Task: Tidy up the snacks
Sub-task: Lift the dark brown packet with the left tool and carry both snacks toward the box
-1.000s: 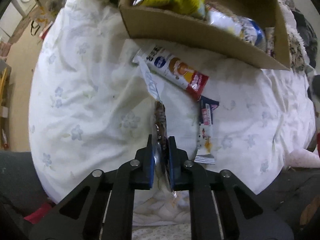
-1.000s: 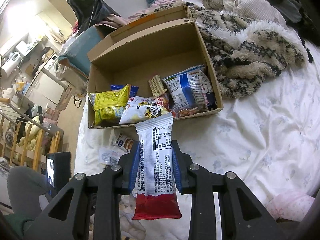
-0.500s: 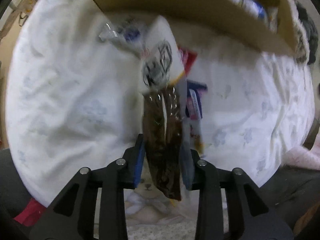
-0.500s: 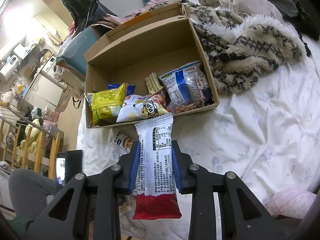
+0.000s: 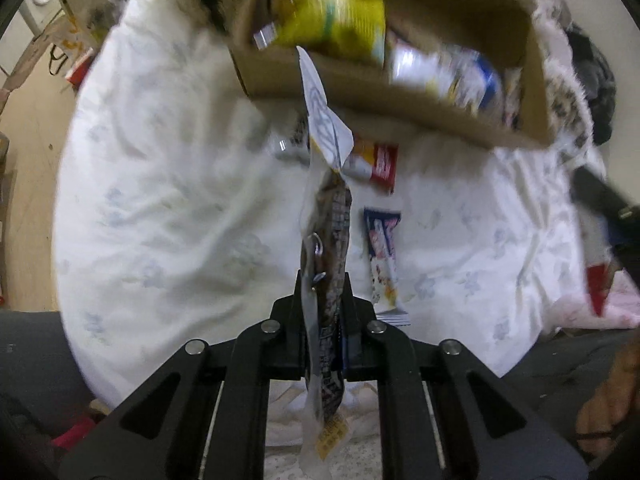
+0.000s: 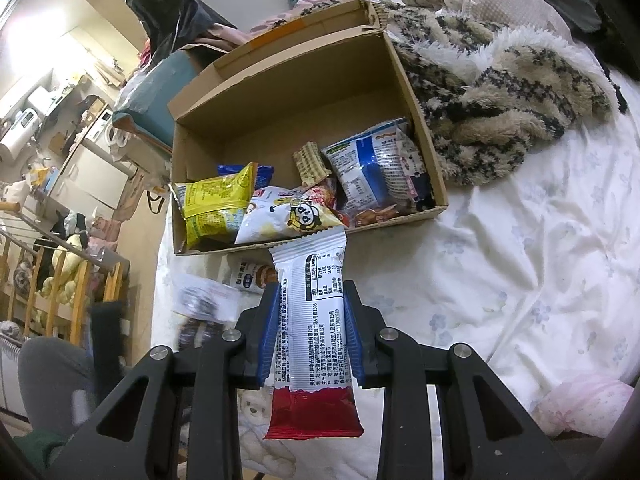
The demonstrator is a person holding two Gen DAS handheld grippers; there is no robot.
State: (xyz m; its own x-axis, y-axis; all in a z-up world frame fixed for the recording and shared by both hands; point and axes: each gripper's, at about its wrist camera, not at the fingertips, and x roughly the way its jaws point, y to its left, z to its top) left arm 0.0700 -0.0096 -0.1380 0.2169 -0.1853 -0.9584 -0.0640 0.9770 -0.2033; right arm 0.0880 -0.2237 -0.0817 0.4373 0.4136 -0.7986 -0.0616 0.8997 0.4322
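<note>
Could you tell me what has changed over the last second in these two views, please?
The left hand-held gripper swung its dark snack packet about, flat side showing halfway, now edge-on again and pointing at the cardboard box. The right hand-held gripper stays clamped on the white-and-red packet, barely moved. Nothing was released; the two packets on the bedsheet lie as before.

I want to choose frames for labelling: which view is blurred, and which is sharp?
Left wrist view: motion blur smears the cardboard box and yellow bag; the held packet is sharper. Right wrist view: sharp, print on the white-and-red packet legible; bright glare upper left.
</note>
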